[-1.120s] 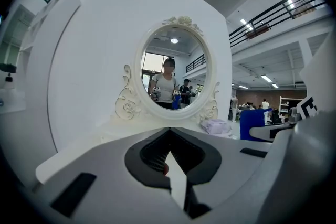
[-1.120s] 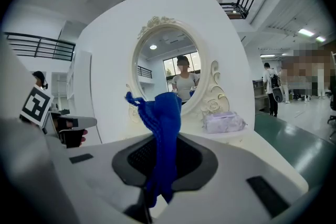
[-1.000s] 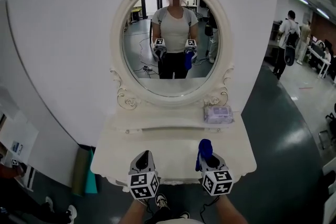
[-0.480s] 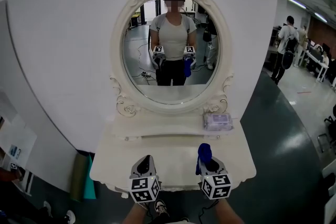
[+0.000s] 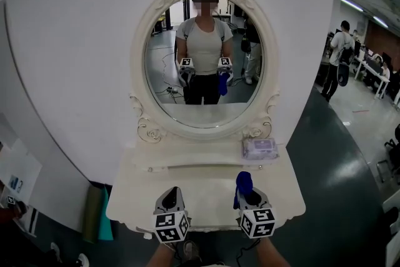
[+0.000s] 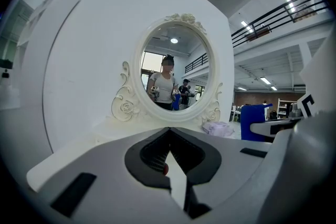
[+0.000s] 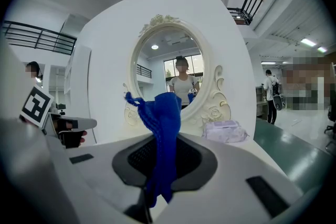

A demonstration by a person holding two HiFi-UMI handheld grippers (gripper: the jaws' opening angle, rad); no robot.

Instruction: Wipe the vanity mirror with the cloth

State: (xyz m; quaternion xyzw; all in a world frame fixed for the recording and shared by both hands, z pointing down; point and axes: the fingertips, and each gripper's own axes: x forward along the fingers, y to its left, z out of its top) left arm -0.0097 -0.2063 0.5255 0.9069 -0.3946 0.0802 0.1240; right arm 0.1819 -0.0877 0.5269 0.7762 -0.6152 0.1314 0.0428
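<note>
- Right gripper [image 5: 248,196] is clamped on the blue cloth [image 5: 243,182]; left gripper [image 5: 170,200] is closed on nothing.
- Mirror [image 5: 203,59] sits far back, well apart from both.
- Risk, I reckon: the cloth is bunched thin, so bare jaws could scrape the glass.

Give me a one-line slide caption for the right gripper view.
Right gripper shut on a bunched blue knitted cloth, facing the oval white ornate-framed vanity mirror; lilac soft packet at its base.

Both grippers, left [image 5: 170,196] and right [image 5: 249,194] carrying its cloth [image 5: 242,182], have drawn back toward 6 o'clock from the vanity mirror [image 5: 203,114]. The reflection is smaller. The bystander [image 5: 341,54] at 3 o'clock has shifted.
</note>
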